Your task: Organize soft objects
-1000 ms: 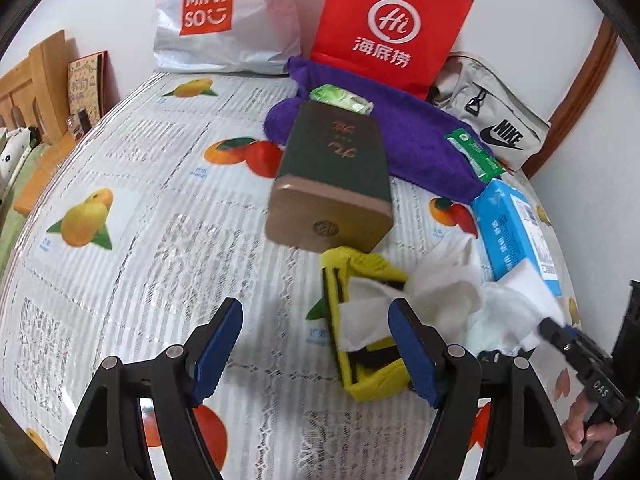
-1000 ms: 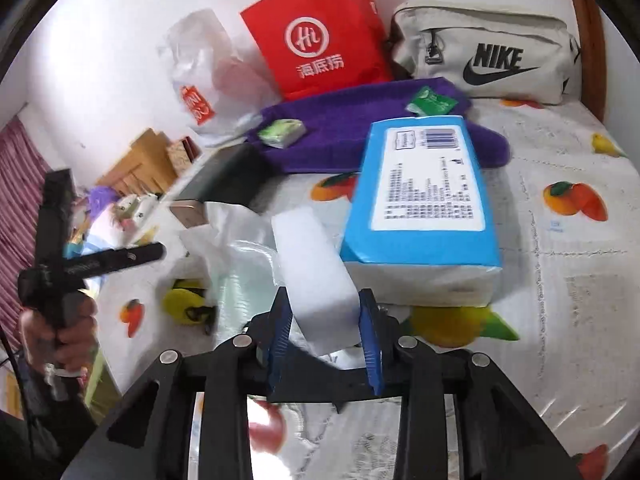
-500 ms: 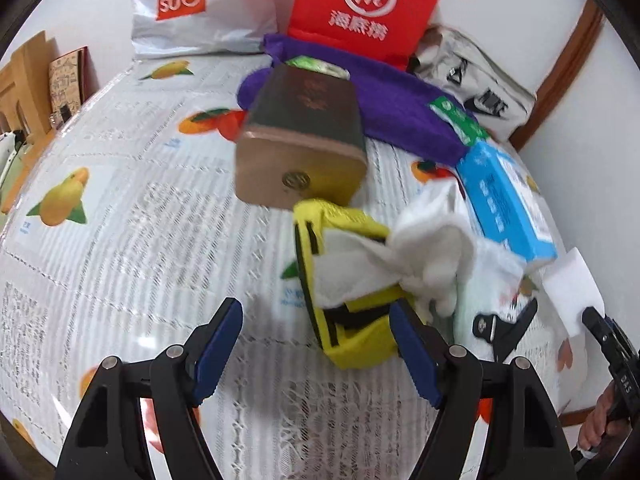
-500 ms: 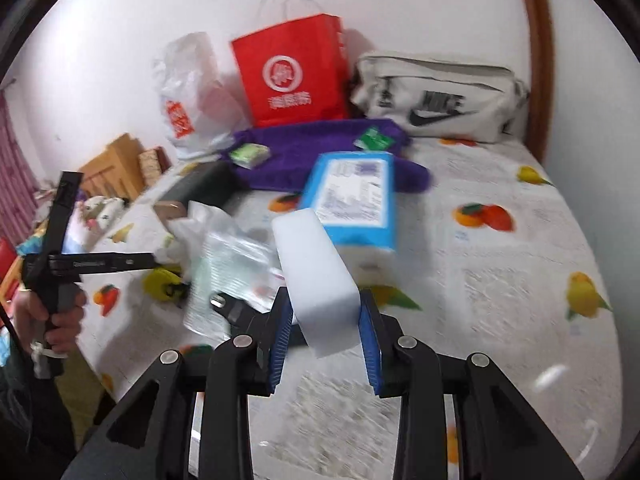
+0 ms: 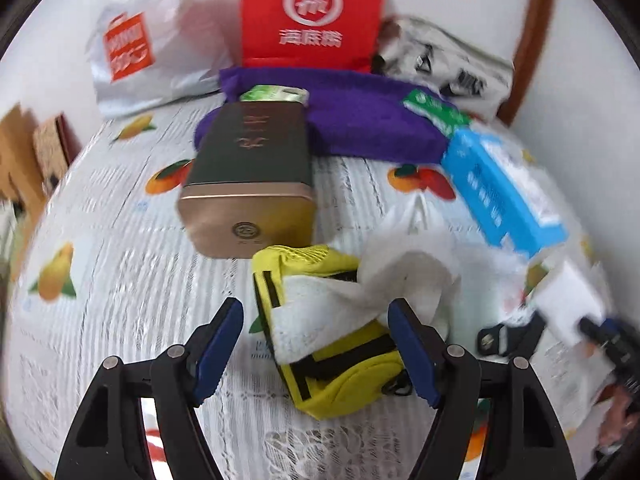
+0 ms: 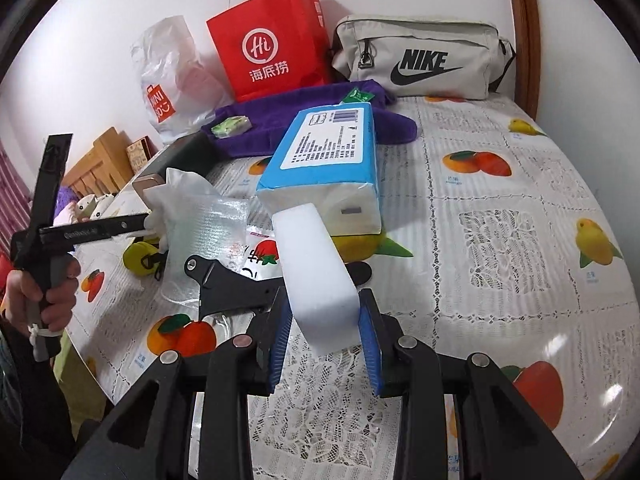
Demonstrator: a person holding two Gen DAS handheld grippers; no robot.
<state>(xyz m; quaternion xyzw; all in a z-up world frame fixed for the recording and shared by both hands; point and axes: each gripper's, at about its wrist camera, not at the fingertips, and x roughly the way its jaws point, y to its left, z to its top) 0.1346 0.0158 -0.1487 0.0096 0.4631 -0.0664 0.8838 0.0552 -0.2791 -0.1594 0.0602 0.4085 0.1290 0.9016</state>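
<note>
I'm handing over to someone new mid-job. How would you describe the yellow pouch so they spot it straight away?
Start at the red paper shopping bag against the back wall, then come forward past the dark rectangular tin with the gold end. Directly in front of the tin lies the yellow fabric pouch with black trim, between the open left tongs. It is the only yellow item, with crumpled white tissue draped over it.
</note>
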